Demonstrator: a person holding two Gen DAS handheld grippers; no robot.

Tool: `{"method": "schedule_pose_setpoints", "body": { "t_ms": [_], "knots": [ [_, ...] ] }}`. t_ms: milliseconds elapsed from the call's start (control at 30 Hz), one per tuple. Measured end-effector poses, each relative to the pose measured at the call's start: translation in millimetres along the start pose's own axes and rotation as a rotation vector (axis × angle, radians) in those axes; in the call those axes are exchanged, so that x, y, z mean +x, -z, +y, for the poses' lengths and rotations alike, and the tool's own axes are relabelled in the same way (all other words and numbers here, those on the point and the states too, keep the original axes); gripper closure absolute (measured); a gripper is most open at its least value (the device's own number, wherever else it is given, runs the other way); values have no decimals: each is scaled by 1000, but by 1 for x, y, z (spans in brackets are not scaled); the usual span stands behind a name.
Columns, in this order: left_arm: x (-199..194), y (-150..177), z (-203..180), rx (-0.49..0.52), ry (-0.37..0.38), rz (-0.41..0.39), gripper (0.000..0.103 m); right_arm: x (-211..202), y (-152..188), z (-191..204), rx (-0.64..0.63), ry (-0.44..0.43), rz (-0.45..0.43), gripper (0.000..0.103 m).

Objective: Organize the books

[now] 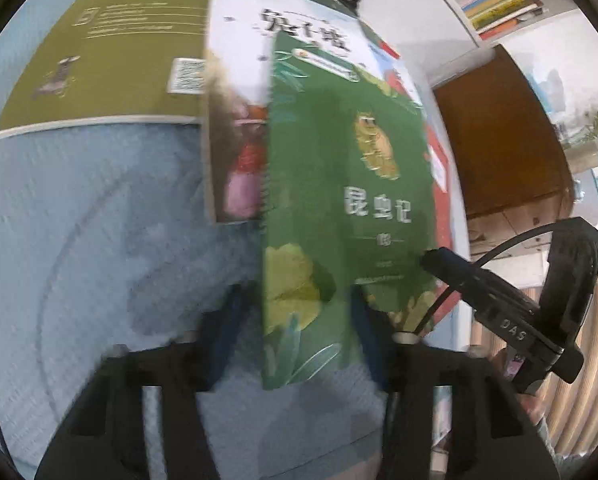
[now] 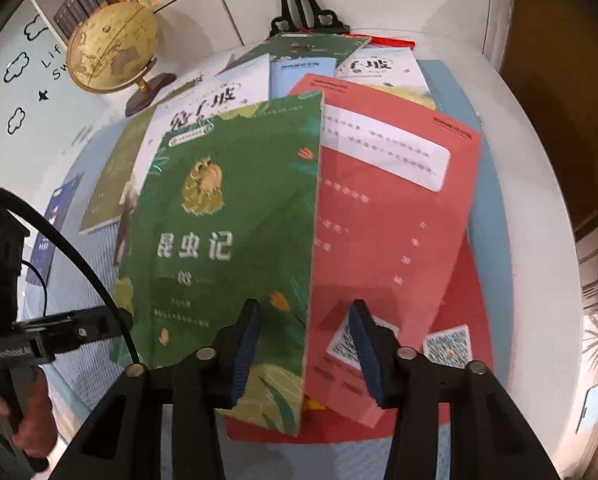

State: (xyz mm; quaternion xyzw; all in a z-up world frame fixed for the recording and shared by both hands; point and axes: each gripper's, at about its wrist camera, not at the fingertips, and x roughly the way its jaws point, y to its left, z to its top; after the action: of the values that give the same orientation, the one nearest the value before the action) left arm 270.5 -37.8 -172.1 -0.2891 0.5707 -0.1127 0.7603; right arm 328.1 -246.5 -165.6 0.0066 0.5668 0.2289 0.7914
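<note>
A green book [image 2: 227, 216] and a red book [image 2: 395, 216] stand raised off the table, their near edges meeting in a ridge. My right gripper [image 2: 305, 332] straddles that ridge, one pad on each cover, shut on both books. In the left wrist view the green book [image 1: 347, 184] hangs tilted and blurred, with its lower corner between the fingers of my left gripper [image 1: 295, 320]. The left pad [image 1: 235, 320] stands clear of the book's edge. The right gripper [image 1: 435, 260] bites the book's lower right edge.
More books lie on the blue cloth [image 1: 79, 240]: an olive one [image 1: 111, 52], a white one [image 1: 239, 40], another red one [image 2: 471, 300], a dark blue one [image 2: 55, 224]. A globe [image 2: 111, 48] and a black stand [image 2: 299, 8] occupy the table's far side.
</note>
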Motion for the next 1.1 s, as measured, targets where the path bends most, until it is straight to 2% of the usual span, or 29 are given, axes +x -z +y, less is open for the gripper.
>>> {"method": "schedule_pose_setpoints", "body": {
  "t_ms": [67, 100, 167, 233, 267, 333, 433, 567, 633, 667, 700, 733, 767, 833, 933, 1033, 1100],
  "knots": [
    [3, -4, -2, -6, 10, 3, 68, 0, 1, 5, -25, 35, -5, 72],
    [-2, -4, -3, -9, 44, -9, 69, 0, 1, 6, -35, 46, -10, 72],
    [-15, -4, -5, -27, 154, -30, 73, -1, 2, -3, -8, 19, -14, 72],
    [-34, -3, -11, -42, 299, -36, 73, -2, 2, -16, 52, -54, -13, 72],
    [-40, -4, -16, -32, 324, -42, 73, -2, 2, -19, 70, -81, -12, 72],
    [-41, -6, -26, 0, 293, -55, 73, -1, 3, -24, 102, -122, -8, 71],
    [-22, -13, -30, 17, 203, -51, 74, -1, 2, -21, 101, -120, -9, 70],
    [15, -20, -37, 18, 154, -6, 89, 0, 1, -15, 102, -145, 9, 70],
    [20, -25, -39, -6, 178, -8, 91, -2, -1, -13, 106, -145, 22, 69],
    [21, -28, -37, -39, 227, 1, 91, -6, -3, -14, 118, -148, 30, 67],
    [20, -31, -36, -65, 272, 4, 91, -8, -5, -17, 136, -169, 38, 65],
    [16, -33, -35, -90, 324, 6, 92, -12, -6, -24, 176, -228, 41, 61],
    [12, -38, -35, -109, 371, 7, 92, -14, -7, -29, 205, -267, 34, 51],
    [6, -41, -34, -118, 422, 14, 92, -18, -5, -43, 274, -346, 3, 40],
    [6, -41, -32, -174, 503, 33, 92, -11, 0, -54, 364, -459, 11, 39],
    [7, -38, -26, -220, 552, 47, 92, 1, 6, -62, 484, -607, -3, 38],
    [6, -31, -24, -229, 549, 60, 92, 6, 7, -60, 514, -648, -7, 48]
  ]
}}
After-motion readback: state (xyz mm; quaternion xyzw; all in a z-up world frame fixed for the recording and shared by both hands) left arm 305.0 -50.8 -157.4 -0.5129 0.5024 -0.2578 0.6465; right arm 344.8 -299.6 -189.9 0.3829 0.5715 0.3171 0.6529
